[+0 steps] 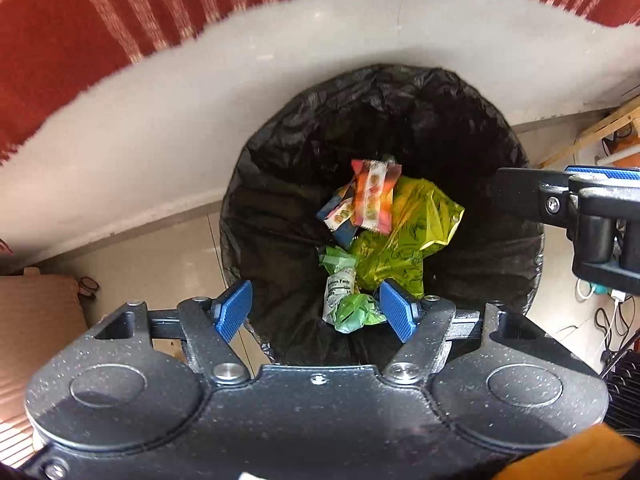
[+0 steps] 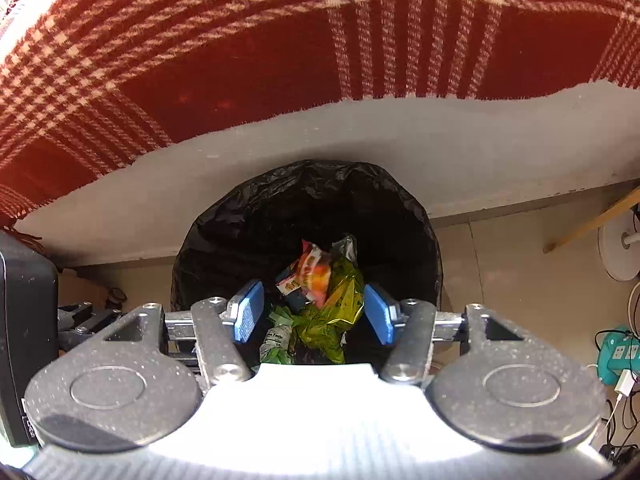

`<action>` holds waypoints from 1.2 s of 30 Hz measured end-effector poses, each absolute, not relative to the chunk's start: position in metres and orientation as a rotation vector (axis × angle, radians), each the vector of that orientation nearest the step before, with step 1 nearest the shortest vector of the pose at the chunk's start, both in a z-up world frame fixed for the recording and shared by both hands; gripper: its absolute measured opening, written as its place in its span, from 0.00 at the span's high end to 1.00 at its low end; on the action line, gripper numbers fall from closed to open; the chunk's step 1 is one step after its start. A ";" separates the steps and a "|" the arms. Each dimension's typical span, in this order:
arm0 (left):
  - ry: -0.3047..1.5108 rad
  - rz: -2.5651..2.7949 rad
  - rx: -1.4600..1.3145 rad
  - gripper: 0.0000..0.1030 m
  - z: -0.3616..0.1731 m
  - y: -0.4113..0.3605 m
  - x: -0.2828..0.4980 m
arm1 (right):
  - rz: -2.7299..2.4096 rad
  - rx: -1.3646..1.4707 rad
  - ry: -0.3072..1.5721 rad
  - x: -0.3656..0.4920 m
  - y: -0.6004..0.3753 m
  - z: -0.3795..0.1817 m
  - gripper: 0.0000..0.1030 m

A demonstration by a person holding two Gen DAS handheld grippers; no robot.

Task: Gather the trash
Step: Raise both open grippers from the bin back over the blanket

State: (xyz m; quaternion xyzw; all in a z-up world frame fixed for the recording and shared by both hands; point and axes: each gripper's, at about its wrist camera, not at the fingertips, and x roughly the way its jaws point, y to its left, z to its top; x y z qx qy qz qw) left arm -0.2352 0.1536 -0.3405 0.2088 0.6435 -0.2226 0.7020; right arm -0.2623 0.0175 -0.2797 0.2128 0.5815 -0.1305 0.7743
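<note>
left tool (image 1: 316, 310): blue pads spread, nothing pinched | right tool (image 2: 314, 312): spread, nothing pinched | trash: orange wrapper (image 1: 374, 198), yellow-green bag (image 1: 404, 240) and green scraps lie in the black-lined bin (image 1: 280, 128), straight below both tools | nearer: left tool, judging by the bin's larger look (fisheye, so uncertain) | wrapper's long axis runs roughly away from the left tool.

A red plaid blanket (image 2: 280, 60) is hanging over a pale ledge (image 2: 360, 140); beige floor tiles (image 2: 512, 280) are catching daylight, and cables (image 2: 616, 412) are lying at right.
</note>
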 end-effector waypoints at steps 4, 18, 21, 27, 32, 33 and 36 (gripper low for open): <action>1.401 -0.501 0.464 0.32 -0.319 0.153 -0.234 | -0.292 0.457 1.231 -0.263 0.017 -0.257 0.32; 1.174 -0.518 0.300 0.26 -0.148 0.184 -0.230 | -0.296 0.419 1.056 -0.277 0.019 -0.118 0.27; 1.088 -0.533 0.241 0.24 -0.096 0.194 -0.226 | -0.306 0.401 0.978 -0.278 0.019 -0.071 0.23; 0.931 -0.578 0.123 0.17 0.000 0.206 -0.204 | -0.343 0.381 0.809 -0.272 0.014 0.019 0.18; 0.794 -0.582 0.108 0.14 0.057 0.205 -0.181 | -0.359 0.348 0.698 -0.253 0.002 0.071 0.15; 0.771 -0.575 0.105 0.14 0.071 0.204 -0.175 | -0.359 0.343 0.683 -0.247 -0.004 0.080 0.15; 0.727 -0.563 0.094 0.13 0.087 0.196 -0.157 | -0.347 0.327 0.642 -0.228 -0.018 0.098 0.15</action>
